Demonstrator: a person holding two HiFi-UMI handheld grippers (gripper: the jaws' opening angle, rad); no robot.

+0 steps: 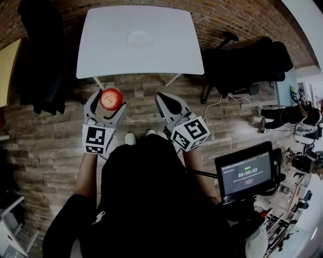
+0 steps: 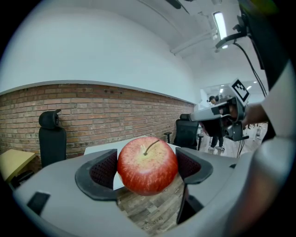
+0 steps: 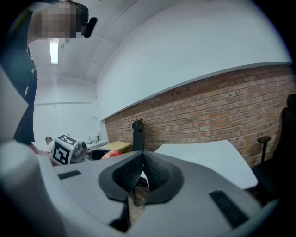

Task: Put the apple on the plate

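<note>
A wooden floor (image 1: pixel 45 146) fills most of the head view, and a brick wall (image 1: pixel 227 15) runs along its far side. A white tabletop (image 1: pixel 166 50) stands against that wall, ahead of the person. A black office chair (image 1: pixel 242 65) sits to the right of the tabletop, and a tall dark chair (image 1: pixel 40 55) stands to its left. Near the person on the right is a small dark screen (image 1: pixel 245 174) showing a timer.

Both grippers are held over the floor, just on the near side of the tabletop's near edge. The left gripper (image 1: pixel 110 102) is level with the tabletop's left part. Its fingers (image 2: pixel 99 171) are spread around the fruit and press on it from both sides. The right gripper (image 1: pixel 169 101) is level with the tabletop's right part. Its fingers (image 3: pixel 125 173) are pressed together with nothing between them.

A white plate (image 1: pixel 140 38) lies on the tabletop, around its middle and somewhat toward the far edge, and it is bare.

The red apple (image 1: pixel 111 98) is pinched in the left gripper with its stem upward. It is clear of the tabletop and well apart from the plate.
</note>
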